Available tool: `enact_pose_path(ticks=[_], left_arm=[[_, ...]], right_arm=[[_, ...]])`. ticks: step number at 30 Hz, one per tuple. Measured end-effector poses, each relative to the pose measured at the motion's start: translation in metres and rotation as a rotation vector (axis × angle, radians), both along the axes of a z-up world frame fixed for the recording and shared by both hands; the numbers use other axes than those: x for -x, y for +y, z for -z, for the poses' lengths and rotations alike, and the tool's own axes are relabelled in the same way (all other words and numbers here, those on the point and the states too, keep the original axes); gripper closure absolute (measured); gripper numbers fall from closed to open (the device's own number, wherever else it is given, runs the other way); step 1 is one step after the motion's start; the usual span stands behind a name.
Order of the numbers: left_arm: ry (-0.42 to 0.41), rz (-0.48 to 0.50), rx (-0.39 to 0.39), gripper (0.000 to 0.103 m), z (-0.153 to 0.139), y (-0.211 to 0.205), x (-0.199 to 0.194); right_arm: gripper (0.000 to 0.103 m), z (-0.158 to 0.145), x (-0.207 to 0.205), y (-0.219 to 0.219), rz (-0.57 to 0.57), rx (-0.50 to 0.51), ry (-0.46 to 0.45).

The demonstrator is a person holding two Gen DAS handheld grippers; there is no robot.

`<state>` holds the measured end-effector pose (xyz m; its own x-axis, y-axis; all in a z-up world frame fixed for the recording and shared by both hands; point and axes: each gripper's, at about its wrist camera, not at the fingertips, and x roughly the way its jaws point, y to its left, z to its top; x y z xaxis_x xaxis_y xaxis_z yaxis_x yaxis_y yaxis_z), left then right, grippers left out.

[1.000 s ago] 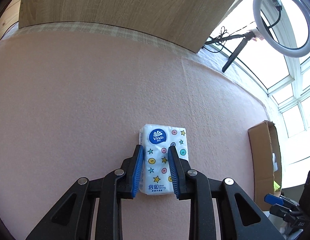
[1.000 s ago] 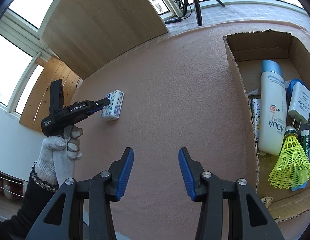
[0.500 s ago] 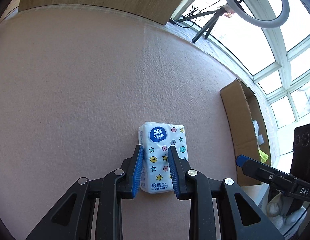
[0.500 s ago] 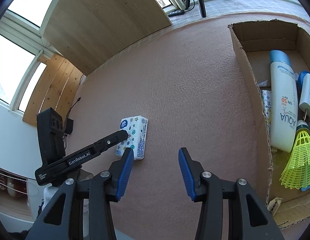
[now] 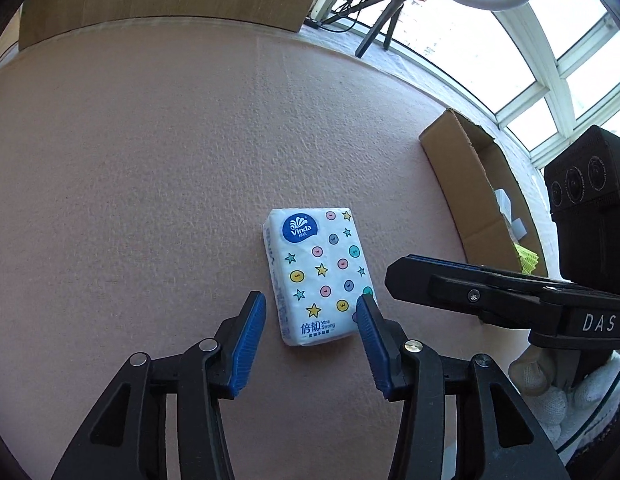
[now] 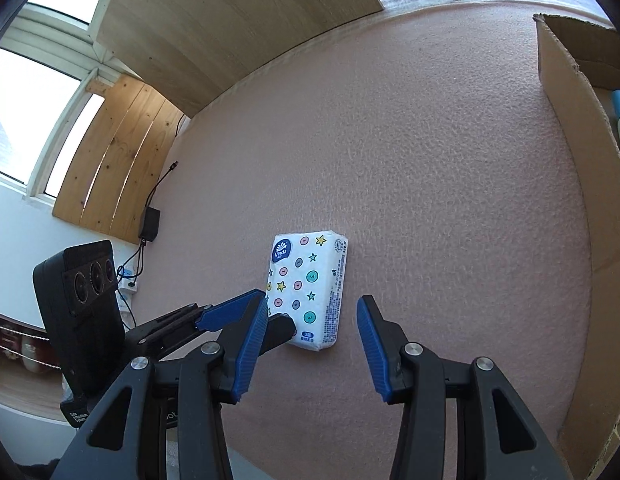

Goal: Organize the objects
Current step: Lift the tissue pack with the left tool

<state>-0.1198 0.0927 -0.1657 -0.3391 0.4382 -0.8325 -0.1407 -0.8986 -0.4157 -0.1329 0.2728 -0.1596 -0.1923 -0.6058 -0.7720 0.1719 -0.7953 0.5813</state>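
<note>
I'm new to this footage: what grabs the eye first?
The white tissue pack with coloured dots and stars lies flat on the pink mat, between the open left claw and open right claw. A cardboard box stands at the mat's right side.

Free: I see bare pink textured mat (image 5: 149, 184) toward its far and left edges | Blocked: white Vinda tissue pack (image 5: 318, 276) mid-mat, my two grippers crowding its near end | Right edge: brown cardboard box (image 6: 570, 168) walls me off.
</note>
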Motion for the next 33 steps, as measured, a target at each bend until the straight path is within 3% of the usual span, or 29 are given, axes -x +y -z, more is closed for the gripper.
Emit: enact_pose_path(ticks=[8,12,19,33], left_arm=[[0.006,0.033,0.013,0.055,-0.001,0.008,0.005],[0.005,0.034,0.012,0.061,0.0,0.007,0.006],[0.011,0.042,0.01,0.065,-0.004,0.009,0.004],[0.134,0.135,0.016,0.065,-0.058,0.053,0.006]], right_arm=[[0.06,0.007,0.007,-0.012,-0.02,-0.006,-0.024],[0.068,0.009,0.008,-0.015,-0.037,0.002,-0.044],[0.07,0.009,0.006,-0.013,-0.029,0.005,-0.037],[0.07,-0.035,-0.004,0.031,0.059,0.025,0.081]])
